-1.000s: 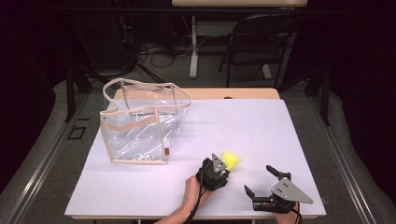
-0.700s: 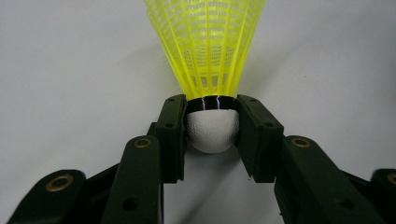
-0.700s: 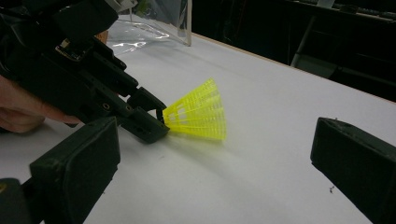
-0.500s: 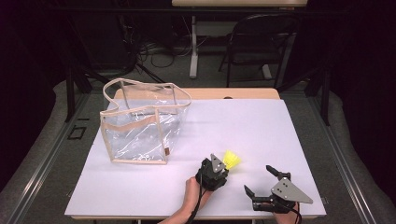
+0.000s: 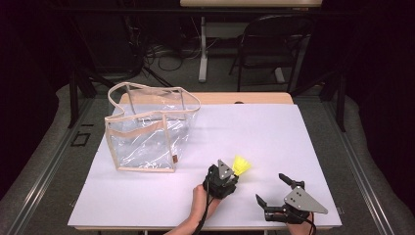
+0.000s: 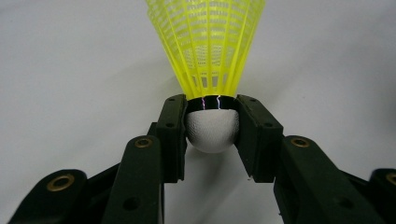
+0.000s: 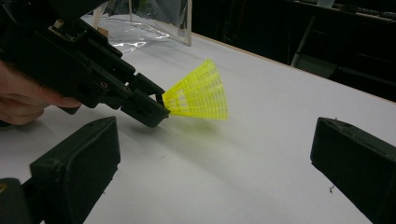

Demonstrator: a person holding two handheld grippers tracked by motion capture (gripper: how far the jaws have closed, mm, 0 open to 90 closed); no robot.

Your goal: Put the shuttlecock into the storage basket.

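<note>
The left gripper [image 6: 211, 123] has its jaws clamped on the white cork head of a yellow shuttlecock [image 6: 208, 56] — skirt pointing away from it, just above the white table [image 5: 274, 142] near the front edge. The jaws have just been closing on that head. The right gripper [image 5: 275, 191] sits just beside it — jaws spread wide, nothing between them. A clear tote bag [image 5: 147, 132] stands upright, well apart, at the table's left.

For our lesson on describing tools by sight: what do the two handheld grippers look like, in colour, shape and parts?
Both the left gripper and the right gripper are black, each with two blocky jaws on jointed links fastened by brass-coloured rivets. Each carries a grey three-cornered plate on top. A black cable trails from the left one. The forearms are bare, with no sleeves in view.
</note>
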